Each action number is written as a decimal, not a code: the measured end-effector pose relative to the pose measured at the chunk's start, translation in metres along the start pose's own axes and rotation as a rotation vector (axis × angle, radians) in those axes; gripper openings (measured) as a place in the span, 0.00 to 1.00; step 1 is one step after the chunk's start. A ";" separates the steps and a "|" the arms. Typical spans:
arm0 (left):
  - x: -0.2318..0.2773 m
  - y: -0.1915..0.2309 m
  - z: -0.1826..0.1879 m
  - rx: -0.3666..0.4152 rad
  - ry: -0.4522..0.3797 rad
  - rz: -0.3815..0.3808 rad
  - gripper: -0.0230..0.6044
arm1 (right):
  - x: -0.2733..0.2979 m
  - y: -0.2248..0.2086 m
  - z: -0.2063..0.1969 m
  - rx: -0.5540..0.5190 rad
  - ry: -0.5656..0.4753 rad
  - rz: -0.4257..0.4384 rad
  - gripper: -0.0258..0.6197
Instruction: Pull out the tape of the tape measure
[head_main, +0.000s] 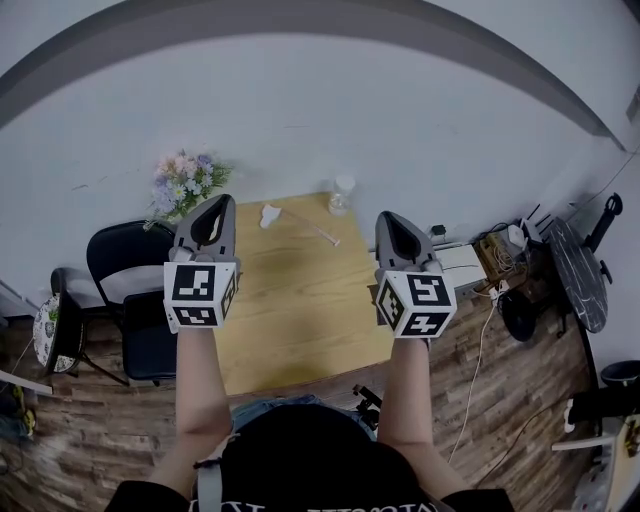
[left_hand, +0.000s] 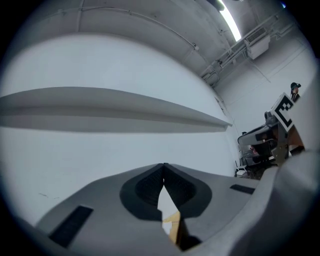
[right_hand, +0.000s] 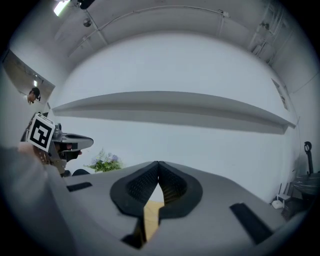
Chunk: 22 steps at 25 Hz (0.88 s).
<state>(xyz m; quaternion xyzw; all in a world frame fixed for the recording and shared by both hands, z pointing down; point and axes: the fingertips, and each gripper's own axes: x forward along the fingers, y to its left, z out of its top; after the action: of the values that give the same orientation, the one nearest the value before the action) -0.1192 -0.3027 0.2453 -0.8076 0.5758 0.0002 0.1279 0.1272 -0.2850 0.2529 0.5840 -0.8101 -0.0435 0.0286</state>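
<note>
Held high side by side at mid-frame, well above the table (head_main: 300, 310): left gripper (head_main: 222, 203) at left, right gripper (head_main: 388, 220) at right, both pointing away towards the wall. Jaws pressed together on each, with nothing clamped between. Through the slit behind the tips, only wall and a sliver of wood. Probably a ready pose, clear of the work, with the pull not yet begun. No certain tape measure. Possibly the small white thing (head_main: 270, 215) at the table's far edge, upper centre, but too small to tell. Beside it to the right, a jar (head_main: 343, 195); off the upper-left corner, flowers (head_main: 183, 185). Next, likely: lower, open, grip case and tape end separately.
</note>
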 end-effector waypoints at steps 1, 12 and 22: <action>0.001 -0.001 0.002 0.002 -0.008 -0.007 0.06 | -0.001 -0.002 0.002 0.001 -0.009 -0.007 0.06; -0.004 -0.009 0.015 0.025 -0.058 -0.056 0.06 | -0.018 0.005 0.020 -0.040 -0.106 -0.025 0.06; -0.012 -0.004 0.021 -0.016 -0.090 -0.057 0.06 | -0.025 0.011 0.022 -0.064 -0.110 -0.040 0.06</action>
<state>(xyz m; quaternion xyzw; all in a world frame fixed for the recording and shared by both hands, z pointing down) -0.1162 -0.2857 0.2275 -0.8238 0.5462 0.0375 0.1471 0.1228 -0.2575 0.2321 0.5956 -0.7968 -0.1018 0.0017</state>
